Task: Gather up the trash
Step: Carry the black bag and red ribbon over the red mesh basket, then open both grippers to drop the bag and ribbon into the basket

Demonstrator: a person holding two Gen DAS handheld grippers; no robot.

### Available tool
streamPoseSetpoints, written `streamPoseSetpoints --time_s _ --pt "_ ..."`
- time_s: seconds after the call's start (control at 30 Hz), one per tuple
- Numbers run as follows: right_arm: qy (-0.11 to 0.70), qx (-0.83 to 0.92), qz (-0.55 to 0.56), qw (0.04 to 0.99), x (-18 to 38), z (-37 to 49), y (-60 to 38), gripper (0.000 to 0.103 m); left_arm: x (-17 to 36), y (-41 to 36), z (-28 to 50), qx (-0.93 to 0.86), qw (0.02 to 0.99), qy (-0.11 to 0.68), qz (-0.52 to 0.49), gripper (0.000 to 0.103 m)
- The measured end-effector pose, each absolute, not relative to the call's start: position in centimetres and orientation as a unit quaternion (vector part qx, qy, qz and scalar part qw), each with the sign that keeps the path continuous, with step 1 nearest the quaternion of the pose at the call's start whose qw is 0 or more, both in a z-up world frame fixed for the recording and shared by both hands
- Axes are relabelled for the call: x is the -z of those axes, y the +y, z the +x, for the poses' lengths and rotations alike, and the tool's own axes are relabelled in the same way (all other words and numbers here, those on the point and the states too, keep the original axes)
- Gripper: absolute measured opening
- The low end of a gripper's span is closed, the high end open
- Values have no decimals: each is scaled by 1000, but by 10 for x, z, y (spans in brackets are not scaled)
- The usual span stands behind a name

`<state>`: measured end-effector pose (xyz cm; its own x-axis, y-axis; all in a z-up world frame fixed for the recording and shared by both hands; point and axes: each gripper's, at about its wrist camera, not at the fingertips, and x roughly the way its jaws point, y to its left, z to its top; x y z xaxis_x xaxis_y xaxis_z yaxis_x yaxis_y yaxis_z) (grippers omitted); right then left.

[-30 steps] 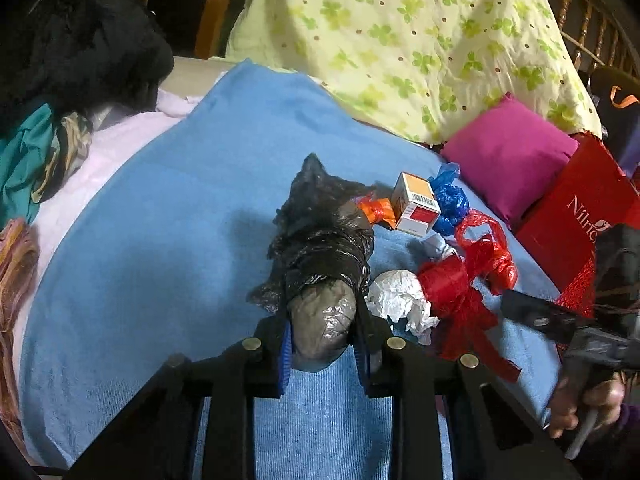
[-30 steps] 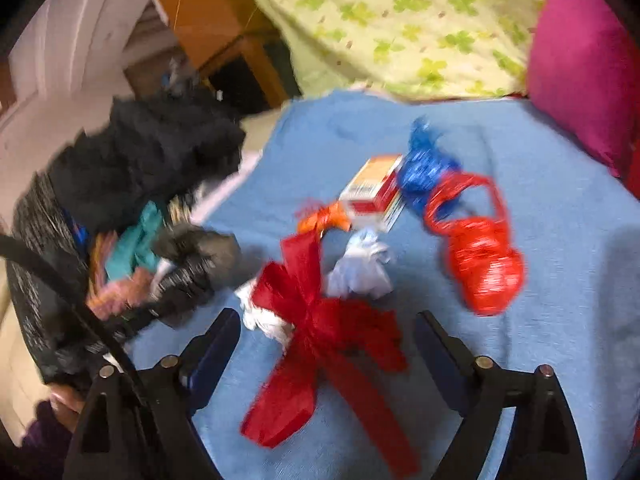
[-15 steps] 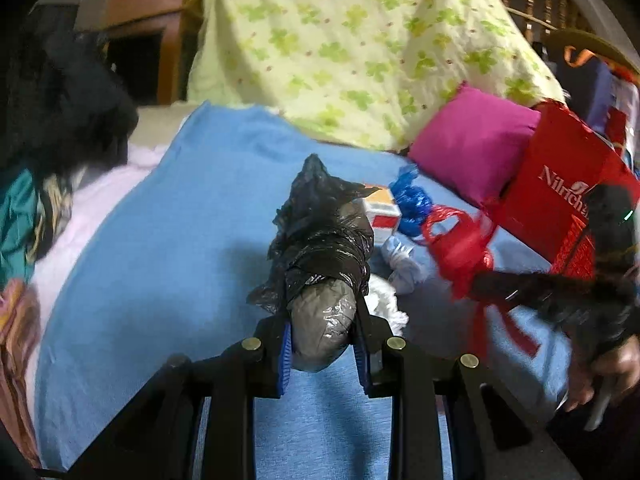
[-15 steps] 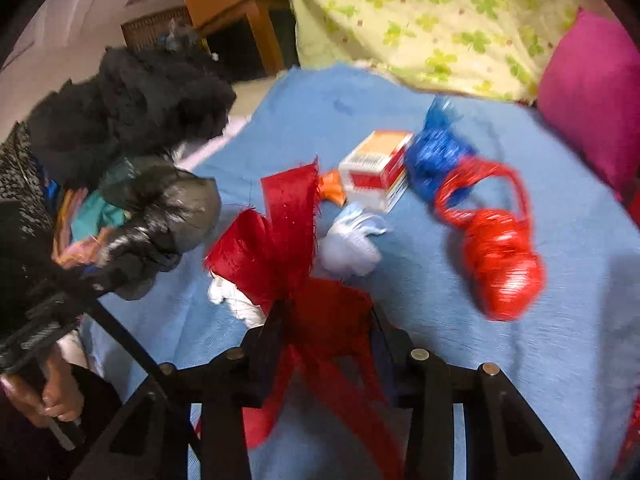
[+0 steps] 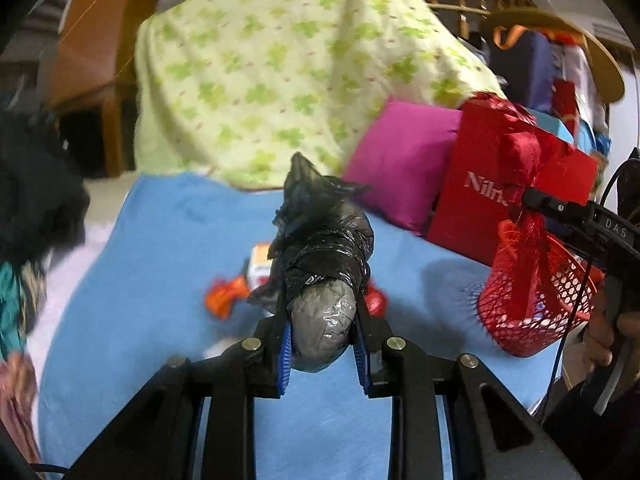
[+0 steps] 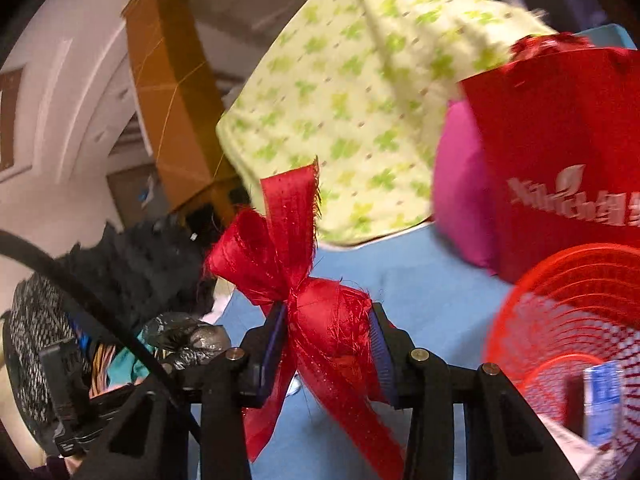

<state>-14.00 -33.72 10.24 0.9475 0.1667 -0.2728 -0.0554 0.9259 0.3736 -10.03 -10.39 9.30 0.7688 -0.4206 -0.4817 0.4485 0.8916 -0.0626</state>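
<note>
My left gripper [image 5: 322, 346] is shut on a wadded black plastic bag [image 5: 320, 264], held up over the blue blanket [image 5: 160, 272]. My right gripper [image 6: 326, 346] is shut on a red ribbon bow [image 6: 316, 304] whose tails hang down; in the left wrist view the red ribbon bow [image 5: 528, 168] hangs right above a red mesh basket [image 5: 532, 292]. The same red mesh basket [image 6: 572, 320] sits low right in the right wrist view, with a blue-white carton [image 6: 602, 404] inside. An orange wrapper [image 5: 226, 294] and a small box [image 5: 260, 264] lie on the blanket, partly hidden by the bag.
A red paper bag [image 5: 496, 188] and a magenta cushion [image 5: 400, 160] stand behind the basket. A green-patterned pillow [image 5: 280, 72] leans at the bed's head. Dark clothes [image 5: 36, 184] are piled at the left edge. A hand [image 5: 608, 332] grips the right tool's handle.
The right gripper closed on the red ribbon bow, lifted it off the blanket and carried it right to the red basket. The left gripper rose and swung right with the black bag.
</note>
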Motion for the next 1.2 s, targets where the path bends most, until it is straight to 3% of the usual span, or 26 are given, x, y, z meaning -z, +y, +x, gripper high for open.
streamPoseSetpoints --time_s 0.63,1.2 --pt "97 27 259 961 -106 -214 -453 45 -142 -258 -143 290 923 218 124 28" --pt "69 86 336 935 -96 -252 -517 48 -129 -346 -153 361 887 245 150 28"
